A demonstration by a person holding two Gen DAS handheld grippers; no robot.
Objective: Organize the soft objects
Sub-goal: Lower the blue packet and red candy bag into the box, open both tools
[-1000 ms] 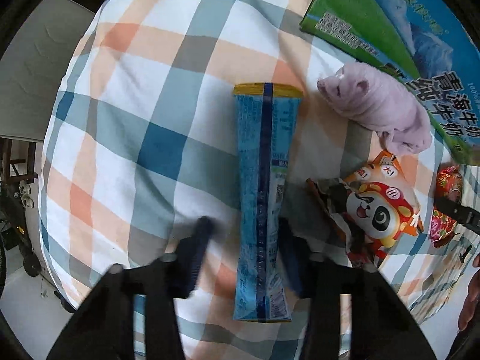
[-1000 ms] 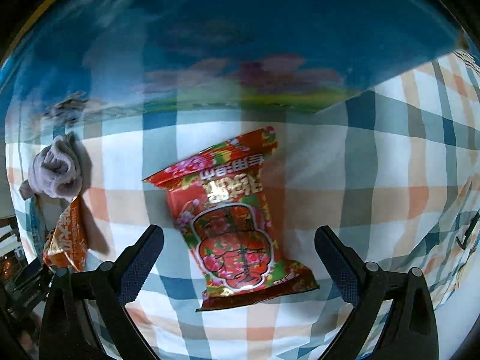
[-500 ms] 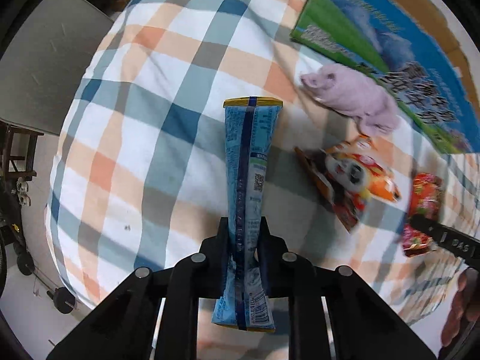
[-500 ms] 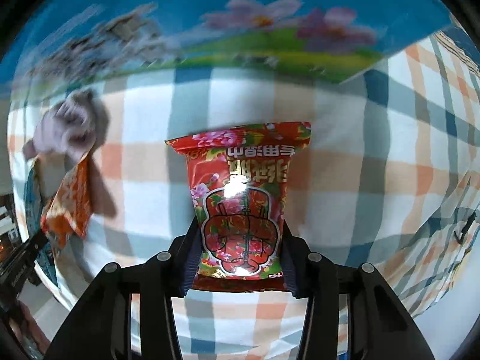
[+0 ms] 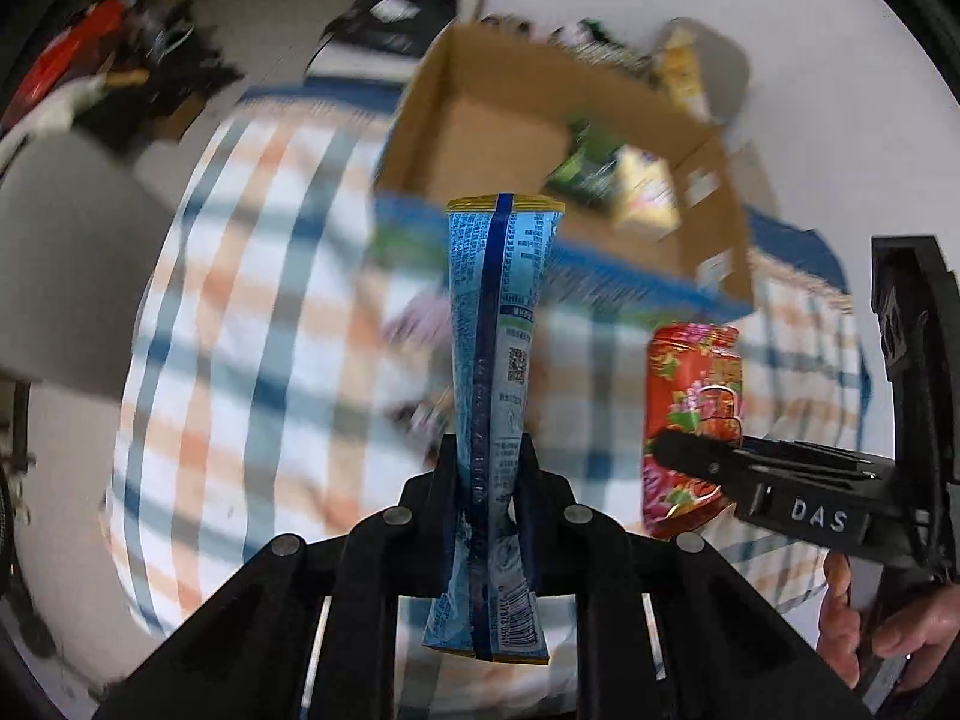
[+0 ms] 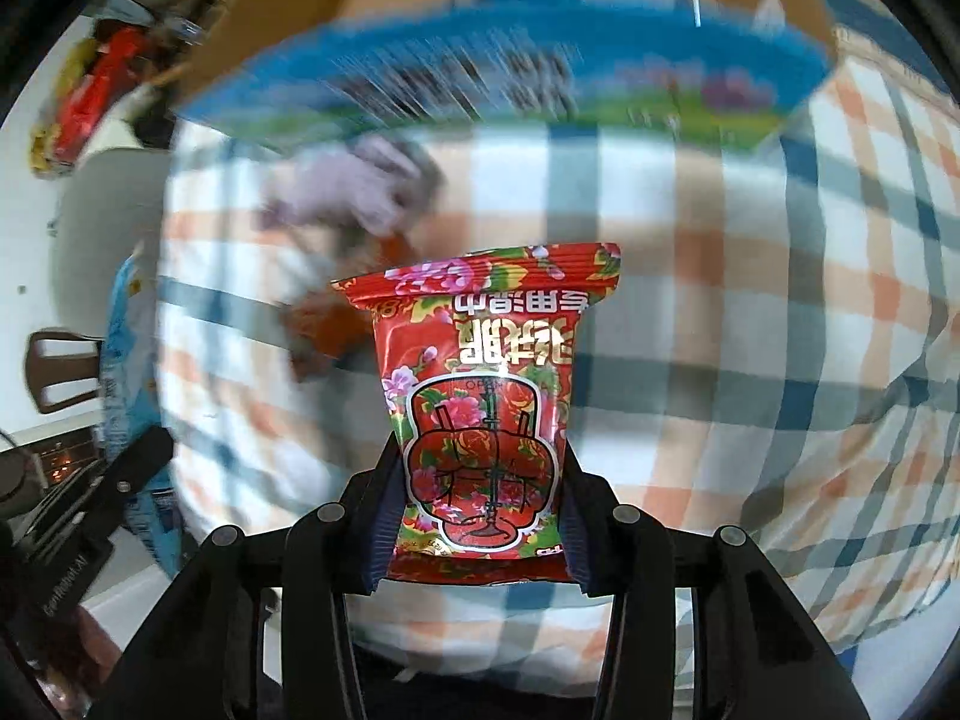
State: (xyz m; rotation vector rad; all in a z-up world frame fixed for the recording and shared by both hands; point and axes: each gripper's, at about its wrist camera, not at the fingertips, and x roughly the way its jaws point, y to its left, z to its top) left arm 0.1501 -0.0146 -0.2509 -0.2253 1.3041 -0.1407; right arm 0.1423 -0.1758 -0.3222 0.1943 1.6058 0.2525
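My left gripper is shut on a long blue snack packet and holds it upright above the plaid cloth. My right gripper is shut on a red flowered snack packet, also lifted; that packet shows in the left wrist view at the right. An open cardboard box with a blue printed side stands beyond both packets. A purple plush toy and an orange packet lie blurred on the cloth.
The box holds a few packets. A grey chair stands left of the table. Clutter lies on the floor at the far left. The left gripper and its blue packet appear at the left edge of the right wrist view.
Both grippers closed on their packets and lifted them off the cloth. The views have tilted up, so the open box now shows beyond the packets.
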